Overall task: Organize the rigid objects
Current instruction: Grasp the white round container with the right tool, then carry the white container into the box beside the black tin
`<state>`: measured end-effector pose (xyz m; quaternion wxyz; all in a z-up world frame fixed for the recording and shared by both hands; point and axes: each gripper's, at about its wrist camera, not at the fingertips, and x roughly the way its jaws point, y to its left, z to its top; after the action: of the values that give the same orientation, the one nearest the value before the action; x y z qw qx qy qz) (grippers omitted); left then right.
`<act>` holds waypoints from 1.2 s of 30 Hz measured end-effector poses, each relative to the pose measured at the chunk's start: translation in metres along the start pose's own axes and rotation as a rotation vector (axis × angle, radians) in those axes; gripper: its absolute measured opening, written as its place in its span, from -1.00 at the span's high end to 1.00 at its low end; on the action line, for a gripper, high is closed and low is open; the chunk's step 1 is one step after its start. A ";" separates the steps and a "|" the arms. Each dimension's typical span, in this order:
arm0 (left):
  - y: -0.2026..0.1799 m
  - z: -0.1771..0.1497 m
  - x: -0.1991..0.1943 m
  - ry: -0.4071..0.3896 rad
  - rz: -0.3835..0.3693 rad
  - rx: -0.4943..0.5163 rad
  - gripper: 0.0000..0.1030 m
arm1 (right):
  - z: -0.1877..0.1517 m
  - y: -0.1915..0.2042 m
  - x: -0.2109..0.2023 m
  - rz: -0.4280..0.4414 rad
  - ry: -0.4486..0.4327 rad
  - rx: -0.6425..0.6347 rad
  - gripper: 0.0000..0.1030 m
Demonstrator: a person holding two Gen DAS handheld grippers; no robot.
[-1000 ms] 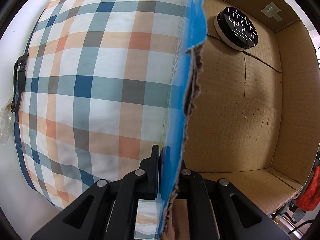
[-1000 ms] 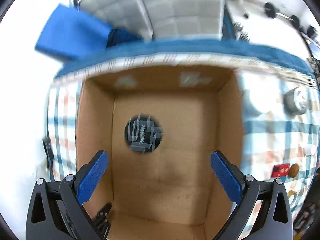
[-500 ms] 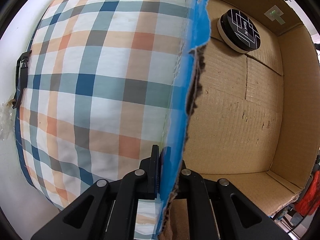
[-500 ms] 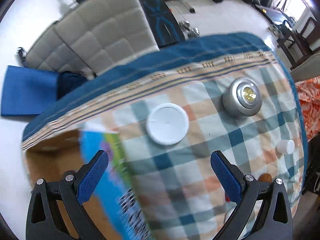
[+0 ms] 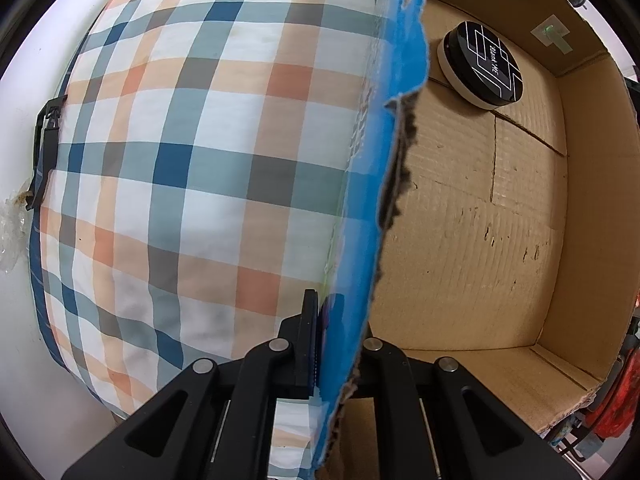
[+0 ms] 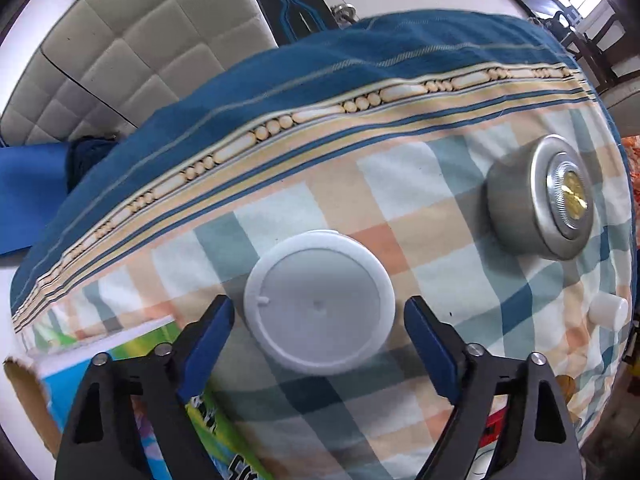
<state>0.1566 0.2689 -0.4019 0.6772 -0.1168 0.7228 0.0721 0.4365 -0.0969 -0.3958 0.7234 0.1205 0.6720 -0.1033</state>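
Observation:
My left gripper [image 5: 324, 312] points down and is shut on the torn, blue-printed side wall [image 5: 380, 168] of an open cardboard box [image 5: 460, 248]. A black round tin [image 5: 482, 66] lies on the box floor at the far corner. In the right wrist view a white round lid-like container [image 6: 319, 306] lies flat on the checked bedspread [image 6: 460, 264]. My right gripper [image 6: 320, 309] hangs just over it, one blue pad on each side. Its jaws are closing, with a small gap still showing at both pads.
A silver round tin [image 6: 540, 196] stands to the right of the white container, and a small white cap [image 6: 608, 310] lies further right. The box's colourful printed wall [image 6: 120, 364] sits at lower left. A grey padded headboard [image 6: 120, 48] lies beyond the bed edge.
My right gripper swung from over the box to the bedspread, sank toward the white container, and its jaws narrowed around it. The left gripper kept its hold on the box wall.

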 end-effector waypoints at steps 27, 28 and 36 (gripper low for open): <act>-0.022 -0.008 0.000 -0.014 0.021 0.028 0.91 | -0.090 0.026 -0.118 0.186 -0.130 -0.219 -0.37; -0.023 -0.009 0.000 -0.015 0.024 0.029 0.91 | -0.099 0.028 -0.125 0.206 -0.123 -0.235 -0.37; -0.026 -0.013 -0.002 -0.025 0.022 0.026 0.91 | -0.157 0.078 -0.146 0.258 -0.087 -0.327 -0.37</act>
<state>0.1509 0.2408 -0.3980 0.6870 -0.0992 0.7163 0.0717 0.3014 0.0246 -0.2576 0.7688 0.0819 0.6270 0.0955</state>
